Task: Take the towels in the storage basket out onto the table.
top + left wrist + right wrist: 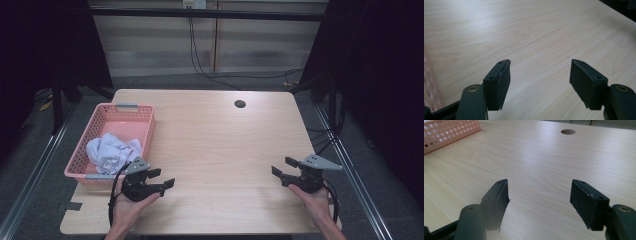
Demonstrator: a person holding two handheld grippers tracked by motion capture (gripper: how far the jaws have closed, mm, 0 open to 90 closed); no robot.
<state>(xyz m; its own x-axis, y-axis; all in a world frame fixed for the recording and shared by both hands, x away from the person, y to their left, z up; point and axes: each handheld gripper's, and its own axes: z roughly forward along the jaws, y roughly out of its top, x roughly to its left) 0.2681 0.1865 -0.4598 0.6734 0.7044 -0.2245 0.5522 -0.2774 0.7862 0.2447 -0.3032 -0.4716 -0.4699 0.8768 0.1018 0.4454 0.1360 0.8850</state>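
A pink perforated basket (145, 131) stands at the table's left side with a crumpled white cloth (112, 151) inside it. Just right of the basket's near corner, a hand holds my left gripper (162, 178) low over the wood, open, with bare table between its pads (504, 83). At the near right, my right gripper (283, 166) is also open and holds nothing; its pads (584, 202) frame bare wood. The basket's wall (449, 131) shows at the upper left of the right gripper view.
The wooden table (220, 145) has a round cable hole (240, 104) near its far edge, which also shows as the hole (568, 131) ahead of the right gripper. Cables run on the floor behind. Metal rails flank the table on both sides.
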